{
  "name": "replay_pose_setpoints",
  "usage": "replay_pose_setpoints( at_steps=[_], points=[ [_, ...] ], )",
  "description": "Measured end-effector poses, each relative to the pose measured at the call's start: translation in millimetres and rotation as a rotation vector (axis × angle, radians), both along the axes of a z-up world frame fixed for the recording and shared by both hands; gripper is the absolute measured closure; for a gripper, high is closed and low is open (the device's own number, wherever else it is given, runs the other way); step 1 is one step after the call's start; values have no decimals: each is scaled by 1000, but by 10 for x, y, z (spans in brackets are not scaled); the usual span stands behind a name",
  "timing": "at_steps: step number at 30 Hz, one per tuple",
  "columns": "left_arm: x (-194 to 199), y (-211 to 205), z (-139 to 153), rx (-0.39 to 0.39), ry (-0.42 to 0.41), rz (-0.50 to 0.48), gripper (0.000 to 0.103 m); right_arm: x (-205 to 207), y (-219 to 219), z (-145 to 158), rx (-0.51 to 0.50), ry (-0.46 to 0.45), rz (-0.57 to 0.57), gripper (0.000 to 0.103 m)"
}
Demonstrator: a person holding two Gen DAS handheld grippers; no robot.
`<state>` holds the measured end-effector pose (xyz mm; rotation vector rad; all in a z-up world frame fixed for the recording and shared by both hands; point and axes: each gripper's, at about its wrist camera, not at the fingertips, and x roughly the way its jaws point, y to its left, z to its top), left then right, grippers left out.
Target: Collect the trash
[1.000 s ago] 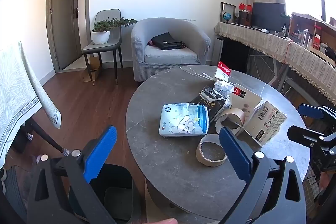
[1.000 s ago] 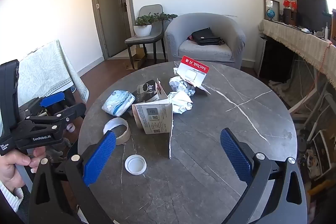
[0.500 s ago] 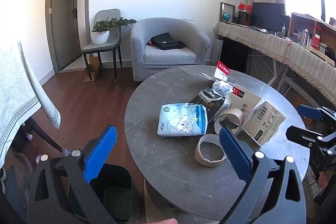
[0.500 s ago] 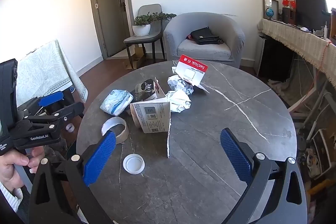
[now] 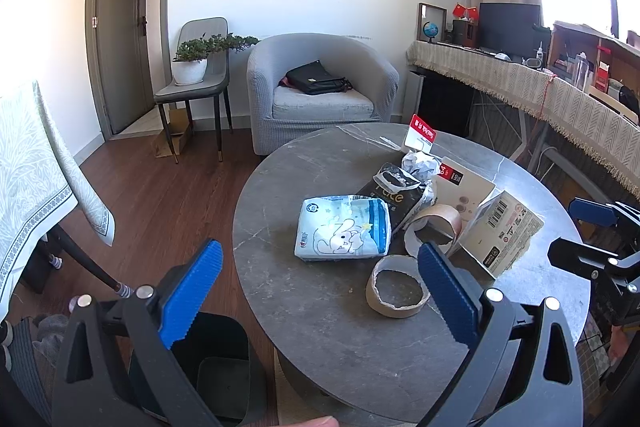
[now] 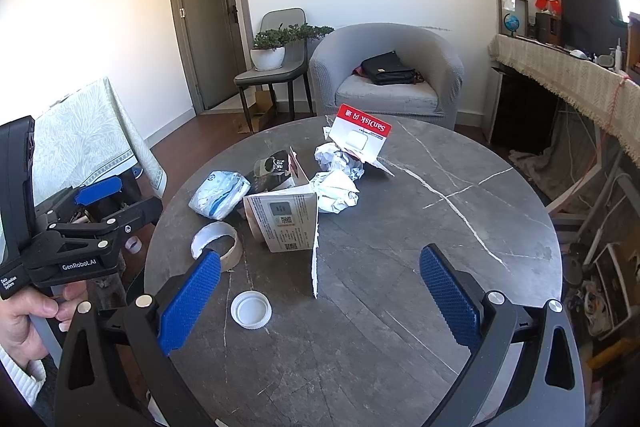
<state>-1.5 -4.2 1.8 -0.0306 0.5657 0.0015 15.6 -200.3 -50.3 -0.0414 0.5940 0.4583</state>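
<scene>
Trash lies on a round grey stone table (image 5: 320, 327) (image 6: 440, 227): a blue-and-white tissue pack (image 5: 344, 227) (image 6: 218, 195), a black packet (image 5: 394, 193), two cardboard tape rings (image 5: 397, 287) (image 5: 434, 227), a torn white box (image 5: 500, 235) (image 6: 284, 221), crumpled paper (image 6: 336, 183), a red-and-white card (image 6: 360, 133) and a white lid (image 6: 251, 309). My left gripper (image 5: 320, 299) is open, held low over the table's near edge. My right gripper (image 6: 320, 301) is open above the table, with the lid between its fingers' lines. A black bin (image 5: 212, 375) stands on the floor under the left gripper.
A grey armchair (image 5: 320, 91) with a black bag and a chair holding a potted plant (image 5: 192, 63) stand behind the table. A cloth-covered table (image 5: 36, 167) is at the left, a long draped counter (image 5: 540, 95) at the right. A hand (image 6: 24, 319) holds the left gripper.
Both views have shifted only slightly; the table and trash sit a touch further left in each. Both grippers stay open and nothing on the table has moved.
</scene>
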Motion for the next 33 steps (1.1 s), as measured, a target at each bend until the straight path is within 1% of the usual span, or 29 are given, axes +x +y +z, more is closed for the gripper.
replay_pose_setpoints(
  at_steps=[33],
  points=[
    [29, -44, -45, 2, 10, -3, 3, -16, -21, 3, -1, -5, 0, 3]
  ],
)
